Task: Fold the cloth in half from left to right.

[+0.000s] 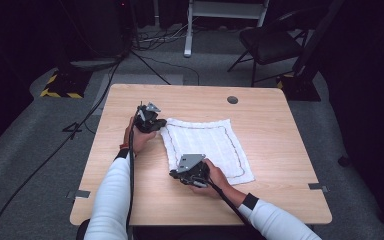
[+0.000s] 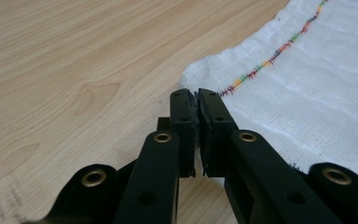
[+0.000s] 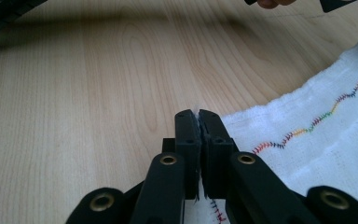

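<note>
A white cloth [image 1: 210, 145] with a multicoloured stitched border lies flat on the wooden table [image 1: 275, 115], right of centre. My left gripper [image 1: 159, 124] sits at the cloth's far left corner, shut on that corner. In the left gripper view the jaws [image 2: 197, 93] meet at the edge of the cloth [image 2: 317, 84]. My right gripper [image 1: 173, 174] is at the near left corner. Its jaws [image 3: 196, 113] are shut, with a wisp of the cloth [image 3: 317, 149] pinched between them.
A round grey grommet [image 1: 232, 99] is set in the table near its far edge. Bare wood lies left of the cloth. Beyond the table stand a black chair [image 1: 270, 42], a stand base with yellow-black stripes [image 1: 60, 86] and cables on the floor.
</note>
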The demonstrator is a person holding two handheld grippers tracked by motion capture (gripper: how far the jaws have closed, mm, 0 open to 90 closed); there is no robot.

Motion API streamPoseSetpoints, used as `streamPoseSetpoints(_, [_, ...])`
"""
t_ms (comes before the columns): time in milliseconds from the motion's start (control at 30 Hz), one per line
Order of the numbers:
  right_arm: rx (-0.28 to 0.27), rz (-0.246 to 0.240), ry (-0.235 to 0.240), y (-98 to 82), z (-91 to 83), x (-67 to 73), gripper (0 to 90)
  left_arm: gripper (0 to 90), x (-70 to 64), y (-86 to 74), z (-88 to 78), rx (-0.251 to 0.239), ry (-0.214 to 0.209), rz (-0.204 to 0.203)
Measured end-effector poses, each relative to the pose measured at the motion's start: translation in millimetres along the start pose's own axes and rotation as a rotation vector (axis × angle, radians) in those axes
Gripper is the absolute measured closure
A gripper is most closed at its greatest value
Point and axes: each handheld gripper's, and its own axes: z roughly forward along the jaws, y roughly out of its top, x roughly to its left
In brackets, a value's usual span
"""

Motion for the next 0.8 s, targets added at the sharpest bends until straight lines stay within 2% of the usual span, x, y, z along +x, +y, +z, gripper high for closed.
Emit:
streamPoseSetpoints(200, [-0.018,-0.013,-0.018,7.0,-1.7,2.5,87.5,85.3,2.7,1.2,-9.6,-0.030,0.023,-0.002])
streamPoseSetpoints(367, [-0.048,0.005,-0.050,7.3,-16.4,-2.8,87.5,85.4,-2.4,11.6,-11.4,-0.053,0.033,0.016])
streamPoseSetpoints(500, [-0.067,0.038,-0.075,2.9,-32.3,-10.6,87.5,85.5,-10.4,24.3,-9.4,-0.069,0.043,0.024])
streamPoseSetpoints(800, [-0.087,0.072,-0.114,-12.0,-63.0,-18.4,87.5,85.5,-36.9,50.8,3.6,-0.092,0.034,0.064])
